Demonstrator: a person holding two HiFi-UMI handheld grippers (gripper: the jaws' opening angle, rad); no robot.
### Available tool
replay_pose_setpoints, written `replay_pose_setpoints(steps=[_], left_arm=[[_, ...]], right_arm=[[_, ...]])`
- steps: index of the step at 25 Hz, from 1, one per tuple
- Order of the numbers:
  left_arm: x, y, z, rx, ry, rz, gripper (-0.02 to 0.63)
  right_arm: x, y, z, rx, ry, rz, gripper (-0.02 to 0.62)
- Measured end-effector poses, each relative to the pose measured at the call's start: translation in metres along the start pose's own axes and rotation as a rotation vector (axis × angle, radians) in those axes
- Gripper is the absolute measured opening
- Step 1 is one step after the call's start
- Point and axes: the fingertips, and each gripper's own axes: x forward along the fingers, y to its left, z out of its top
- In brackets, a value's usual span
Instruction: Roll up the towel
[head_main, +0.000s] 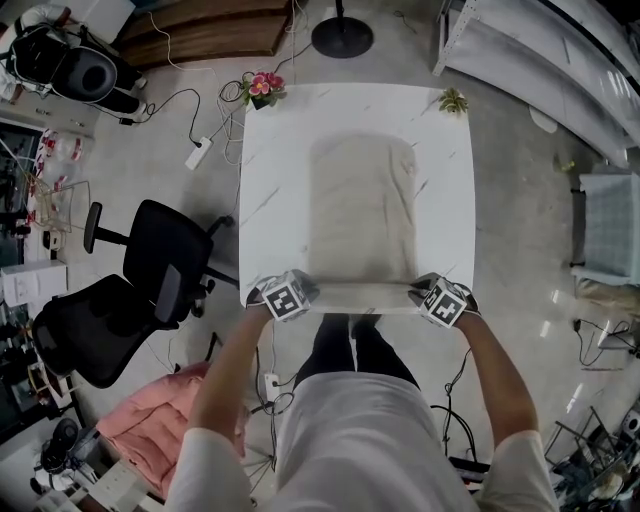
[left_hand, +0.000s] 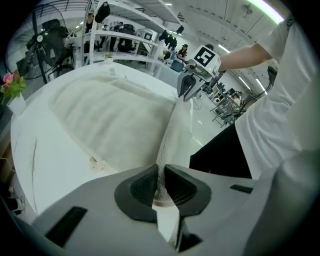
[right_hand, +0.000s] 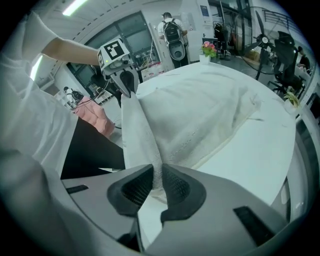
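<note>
One towel (head_main: 362, 215) lies on one white desk (head_main: 270, 180), its near edge lifted. Two claws: left claw (left_hand: 161, 176) clenched on the near-left corner, right claw (right_hand: 155, 181) clenched on the near-right corner. Two plants at far corners: pink flowers (head_main: 263, 87), green plant (head_main: 453, 99).

Table (head_main: 268, 200): towel (head_main: 362, 210) lying lengthwise on its middle, flowers (head_main: 264, 87) at far left corner, small plant (head_main: 453, 99) at far right corner, left gripper (head_main: 298, 292) and right gripper (head_main: 426, 293) at the towel's near corners, office chair (head_main: 150, 262) on the floor to the left.
</note>
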Motion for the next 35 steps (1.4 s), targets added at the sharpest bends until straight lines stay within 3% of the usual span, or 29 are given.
replay_pose_setpoints(steps=[4, 6, 11, 15, 21, 23, 25, 29, 32, 35], left_arm=[[0.005, 0.026, 0.005, 0.027, -0.006, 0.137, 0.106], [0.006, 0.040, 0.005, 0.036, -0.006, 0.221, 0.169], [0.011, 0.063, 0.000, -0.007, -0.006, 0.309, 0.248], [0.014, 0.068, 0.000, -0.032, -0.021, 0.314, 0.252], [-0.019, 0.064, 0.008, -0.063, -0.110, 0.352, 0.252], [-0.032, 0.055, 0.013, -0.045, -0.145, 0.362, 0.249], [-0.036, 0.035, 0.018, -0.007, -0.168, 0.320, 0.235], [-0.011, -0.008, 0.010, 0.097, -0.124, 0.238, 0.207], [0.008, -0.019, -0.001, 0.132, -0.089, 0.263, 0.184], [0.020, -0.017, -0.007, 0.150, -0.079, 0.342, 0.221]], right_arm=[[0.000, -0.028, 0.009, -0.010, -0.022, -0.144, 0.102], [0.001, -0.041, 0.008, -0.003, -0.020, -0.213, 0.174], [0.007, -0.059, 0.001, 0.070, -0.014, -0.269, 0.215], [0.007, -0.061, 0.004, 0.063, -0.021, -0.275, 0.215], [-0.030, -0.049, 0.021, 0.015, -0.131, -0.282, 0.208], [-0.041, -0.038, 0.027, -0.010, -0.161, -0.263, 0.196], [-0.045, -0.020, 0.028, -0.031, -0.172, -0.199, 0.179], [-0.026, 0.017, 0.011, -0.100, -0.114, -0.098, 0.170], [-0.011, 0.025, -0.003, -0.149, -0.069, -0.102, 0.173], [0.000, 0.023, -0.011, -0.167, -0.051, -0.123, 0.191]])
